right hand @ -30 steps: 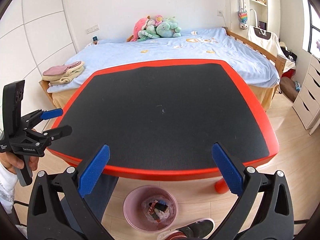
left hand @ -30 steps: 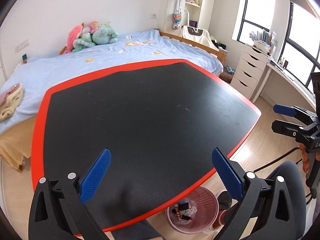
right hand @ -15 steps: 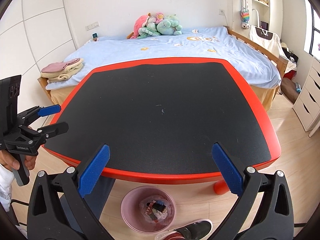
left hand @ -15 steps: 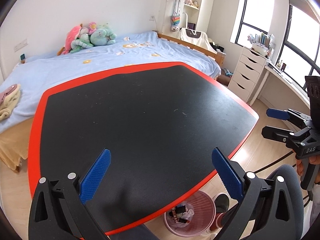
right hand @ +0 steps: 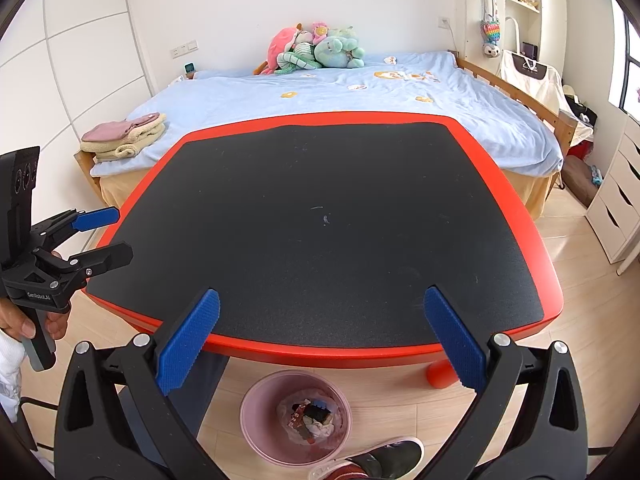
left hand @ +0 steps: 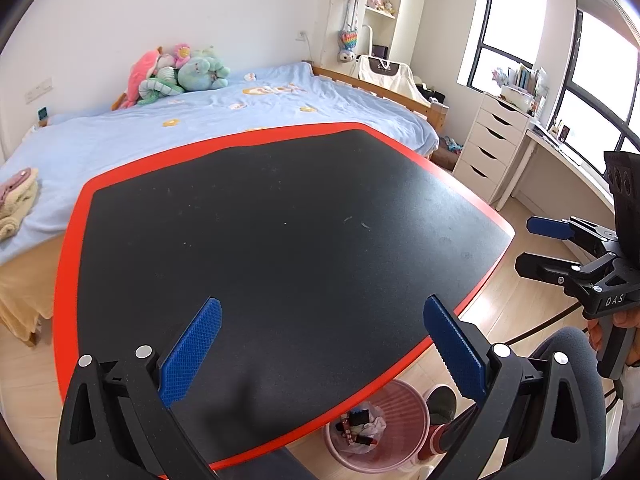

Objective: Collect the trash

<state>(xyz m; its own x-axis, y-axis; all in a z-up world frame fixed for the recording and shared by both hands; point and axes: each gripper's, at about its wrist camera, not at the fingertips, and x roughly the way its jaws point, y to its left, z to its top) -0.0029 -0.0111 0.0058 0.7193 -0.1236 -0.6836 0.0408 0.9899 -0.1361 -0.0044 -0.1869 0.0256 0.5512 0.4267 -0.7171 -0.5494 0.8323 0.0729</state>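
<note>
**Trash sits binned under the table's near edge**

While both the left gripper (left hand: 322, 346) and right gripper (right hand: 322, 336) hover with jaws spread and empty, the trash (right hand: 310, 416) lies in the pink wastebasket (right hand: 256, 436). Wrappers look light and crumply; pinch a loose edge gently.

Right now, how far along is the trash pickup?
Done, it seems: the table shows only faint specks, and the pink bin below its near edge already holds wrappers. In hand: nothing; the left gripper and right gripper hover with jaws open. Left: no trash visible on the table.
</note>
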